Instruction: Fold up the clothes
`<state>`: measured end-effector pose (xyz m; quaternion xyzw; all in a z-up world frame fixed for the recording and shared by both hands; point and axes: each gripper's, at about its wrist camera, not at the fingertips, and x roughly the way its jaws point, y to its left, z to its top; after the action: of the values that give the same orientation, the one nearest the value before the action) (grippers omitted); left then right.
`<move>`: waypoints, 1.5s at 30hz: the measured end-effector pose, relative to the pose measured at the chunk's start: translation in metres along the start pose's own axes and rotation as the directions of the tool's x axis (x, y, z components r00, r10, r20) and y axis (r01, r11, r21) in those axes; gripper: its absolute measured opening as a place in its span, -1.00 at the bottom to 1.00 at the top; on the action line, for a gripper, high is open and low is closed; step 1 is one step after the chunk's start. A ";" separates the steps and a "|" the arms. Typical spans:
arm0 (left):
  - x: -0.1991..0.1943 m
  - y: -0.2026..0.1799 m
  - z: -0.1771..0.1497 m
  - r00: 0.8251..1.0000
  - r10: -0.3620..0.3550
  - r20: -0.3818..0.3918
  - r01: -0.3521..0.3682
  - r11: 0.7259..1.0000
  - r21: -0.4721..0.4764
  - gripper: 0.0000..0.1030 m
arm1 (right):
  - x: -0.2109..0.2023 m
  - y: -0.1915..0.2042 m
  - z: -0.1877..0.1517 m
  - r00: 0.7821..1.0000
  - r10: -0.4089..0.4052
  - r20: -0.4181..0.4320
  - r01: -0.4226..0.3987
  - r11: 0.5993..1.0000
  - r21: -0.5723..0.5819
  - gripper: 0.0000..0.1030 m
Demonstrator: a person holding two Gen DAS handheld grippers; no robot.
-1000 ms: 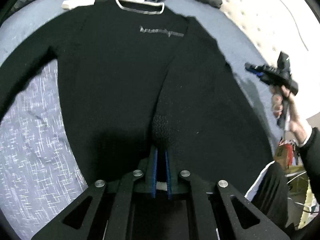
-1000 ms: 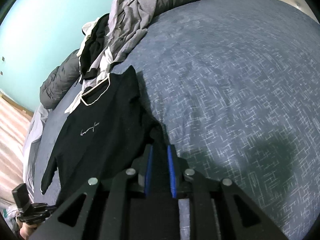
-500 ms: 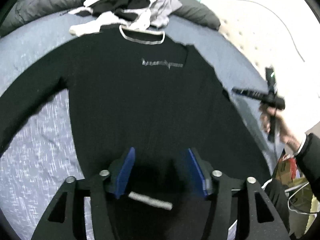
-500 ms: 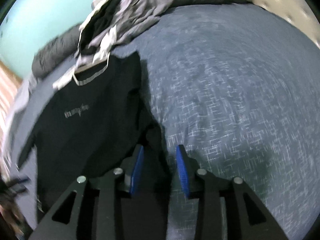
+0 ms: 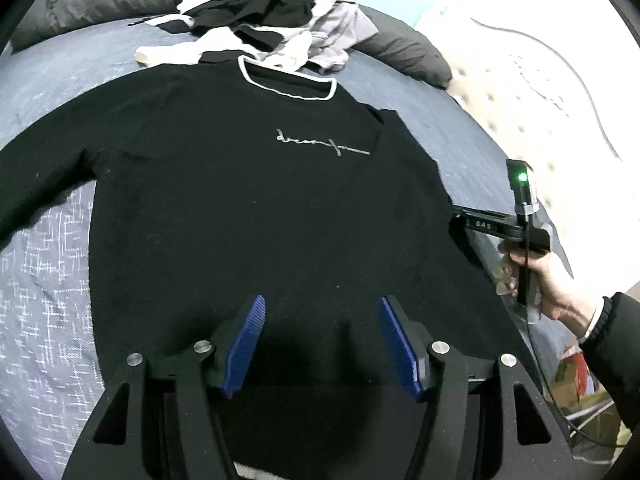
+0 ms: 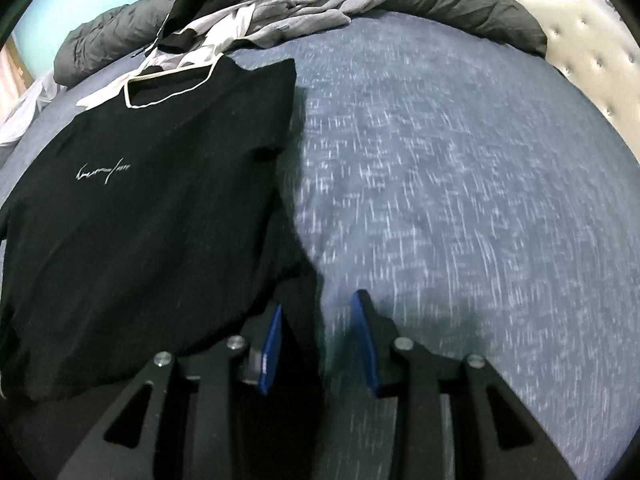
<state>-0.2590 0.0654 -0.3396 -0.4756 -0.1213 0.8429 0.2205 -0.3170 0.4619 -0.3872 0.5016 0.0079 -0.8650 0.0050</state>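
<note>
A black sweater with a white-edged collar and a pale script logo lies flat, front up, on the blue bedspread. Its left sleeve stretches out to the left. My left gripper stands open just above the sweater's lower part, with nothing pinched between its blue pads. A hand holds my right gripper at the sweater's right edge. In the right wrist view the right gripper is open over that edge of the sweater. Black cloth lies loose beneath its left pad.
A pile of black, white and grey clothes sits beyond the collar, against dark grey bedding. A pale tufted headboard borders the bed on the right. Bare bedspread spreads right of the sweater. Boxes and cables lie past the bed's edge.
Both grippers went from shut to open. The left let go of the ribbed cuff it pinched; the right released the sweater's edge, then came down towards the bed.
</note>
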 end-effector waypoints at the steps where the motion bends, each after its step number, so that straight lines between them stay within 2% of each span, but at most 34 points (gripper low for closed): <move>1: 0.002 0.001 -0.002 1.000 0.007 0.003 -0.007 1.000 -0.005 0.23 | 0.002 0.000 0.001 1.000 -0.006 0.006 0.006 1.000 -0.006 -0.35; 4: 0.008 0.005 -0.012 1.000 0.014 0.000 -0.014 1.000 -0.025 0.23 | 0.002 0.002 0.004 0.999 -0.047 0.027 0.049 0.997 -0.054 -0.35; 7: 0.016 0.010 -0.023 0.999 0.028 -0.015 -0.029 0.999 -0.045 0.23 | -0.001 -0.008 0.002 0.998 -0.052 0.045 0.052 0.999 -0.009 -0.35; 11: 0.020 0.012 -0.032 0.999 0.043 -0.009 -0.043 0.998 -0.045 0.23 | -0.003 -0.011 -0.001 0.995 -0.074 0.063 0.074 0.997 -0.007 -0.35; 16: 0.020 0.014 -0.033 0.999 0.039 0.002 -0.038 0.998 -0.042 0.23 | -0.001 -0.010 -0.001 0.996 -0.066 0.053 0.066 0.998 0.017 -0.35; 19: 0.019 0.015 -0.033 0.999 0.032 0.005 -0.032 0.998 -0.048 0.23 | -0.007 -0.015 0.001 1.000 -0.002 0.017 0.001 0.999 0.035 -0.35; 23: 0.019 0.017 -0.033 1.000 0.026 0.004 -0.026 0.998 -0.059 0.23 | -0.037 -0.031 0.008 1.000 0.015 0.028 -0.017 0.996 0.089 -0.34; 27: 0.019 0.016 -0.033 1.000 0.028 0.002 -0.028 0.998 -0.061 0.23 | -0.057 -0.045 0.038 0.995 0.050 0.082 -0.064 0.982 0.178 -0.33; 31: 0.020 0.015 -0.034 1.000 0.031 0.000 -0.031 0.998 -0.057 0.24 | -0.035 -0.032 0.093 0.993 0.115 0.039 -0.121 0.974 0.190 -0.27; 37: 0.023 0.013 -0.035 0.999 0.034 -0.002 -0.034 0.999 -0.041 0.29 | 0.007 -0.009 0.154 0.990 0.134 -0.036 -0.123 0.969 0.213 -0.18; 40: 0.024 0.014 -0.035 1.000 0.031 -0.003 -0.032 0.999 -0.043 0.30 | 0.023 0.004 0.178 0.994 0.087 -0.061 -0.074 0.979 0.190 -0.17; 45: 0.025 0.013 -0.036 0.999 0.035 -0.007 -0.035 0.999 -0.039 0.32 | 0.058 0.014 0.196 0.988 0.078 -0.134 -0.052 0.981 0.185 -0.16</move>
<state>-0.2430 0.0661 -0.3824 -0.4844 -0.1290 0.8426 0.1966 -0.5156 0.4441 -0.3404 0.5595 -0.0867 -0.8242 -0.0127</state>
